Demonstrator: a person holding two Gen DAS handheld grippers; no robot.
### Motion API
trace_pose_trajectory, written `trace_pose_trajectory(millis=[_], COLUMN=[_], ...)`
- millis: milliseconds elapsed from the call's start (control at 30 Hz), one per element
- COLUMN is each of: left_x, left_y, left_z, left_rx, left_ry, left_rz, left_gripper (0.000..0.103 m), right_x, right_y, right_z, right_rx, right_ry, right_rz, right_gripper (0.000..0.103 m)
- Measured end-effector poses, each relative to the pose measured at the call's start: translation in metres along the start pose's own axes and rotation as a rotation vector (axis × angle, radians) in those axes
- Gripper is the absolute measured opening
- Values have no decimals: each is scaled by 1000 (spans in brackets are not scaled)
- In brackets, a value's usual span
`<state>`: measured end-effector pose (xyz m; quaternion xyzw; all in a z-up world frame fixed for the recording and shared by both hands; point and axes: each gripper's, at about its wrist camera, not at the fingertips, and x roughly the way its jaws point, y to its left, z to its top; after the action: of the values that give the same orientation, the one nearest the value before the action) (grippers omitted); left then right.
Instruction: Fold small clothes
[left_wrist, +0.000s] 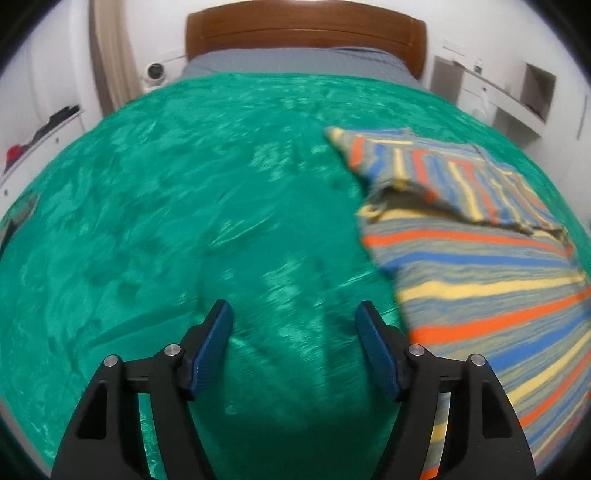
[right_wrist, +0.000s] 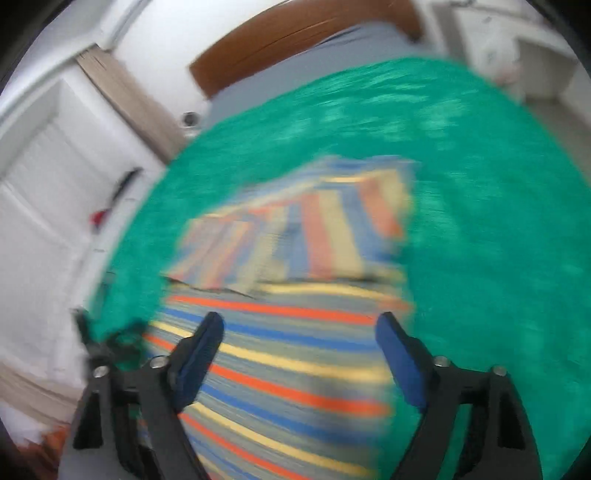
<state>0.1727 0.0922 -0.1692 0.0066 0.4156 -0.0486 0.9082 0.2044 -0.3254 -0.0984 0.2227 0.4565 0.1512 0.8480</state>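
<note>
Your left gripper (left_wrist: 293, 314) and right gripper (right_wrist: 299, 325) both gaped empty over the green satin bedspread (left_wrist: 166, 203). Beside the left one, under the right, lay your partly folded, orange-blue-yellow striped knit shirt (right_wrist: 280, 350). It looked soft and limp, best pinched at a hem corner.

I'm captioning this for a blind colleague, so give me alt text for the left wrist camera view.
The open left gripper holds nothing above a green blanket on a bed. A striped garment in orange, blue and yellow lies to its right, the far part folded over itself. A wooden headboard stands at the far end.
</note>
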Motion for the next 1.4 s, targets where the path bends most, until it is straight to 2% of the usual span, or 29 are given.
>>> trace_pose_trajectory(millis=[67,100,200,300,367,400,433,500,567,667,733,800,867,900,967,1033,1067,1133,1267,1400], left_x=[3,2,0,0,0,0,0,1,2,2,2,2,2,2,2,1,0,-2,-15,-40], left_y=[8,11,7,8,10,10,10,11,11,10,10,11,10,10,10,10,10,12,17,27], left_z=[-12,-22,-29,-30,-29,-29,-30,-30,-30,-30,-30,-30,-30,-30,-29,-29,-29,-30,-34,-42], left_rx=[-14,-10,18,17,11,12,13,15,17,18,18,18,19,19,20,19,17,10,-18,-97], left_ry=[-43,-82,-118,-127,-129,-130,-132,-136,-137,-138,-138,-139,-139,-139,-138,-136,-131,-118,-70,-46], left_rz=[-20,-25,2,-4,-14,-15,-14,-13,-10,-9,-8,-7,-6,-5,-4,-4,-2,7,-3,-39], left_gripper=[78,79,80,81,82,83,83,84,85,85,85,85,85,85,85,86,88,96,97,97], right_x=[32,51,108,144,158,158,154,138,130,142,145,129,108,103,106,115,114,95,38,-17], right_y=[13,17,19,13,6,6,9,19,26,20,18,23,29,34,41,38,36,38,37,27], right_z=[18,27,52,61,61,61,64,69,72,68,62,54,47,42,28,15,5,-9,-38,-76], right_rx=[29,44,79,96,126,123,94,6,-79,-75,-59,-43,-57,-79,-131,-169,-196,-230,-252,-318], right_ry=[32,47,100,153,172,164,144,59,17,87,105,44,-5,-6,51,157,178,135,29,-35], right_rz=[43,46,-18,-75,-88,-87,-100,-154,-251,-278,-286,-264,-226,-202,-156,-172,-205,-228,-209,-257], right_gripper=[71,65,57,55,36,6,4,4,4,8,31,47,52,58,66,66,65,65,66,67])
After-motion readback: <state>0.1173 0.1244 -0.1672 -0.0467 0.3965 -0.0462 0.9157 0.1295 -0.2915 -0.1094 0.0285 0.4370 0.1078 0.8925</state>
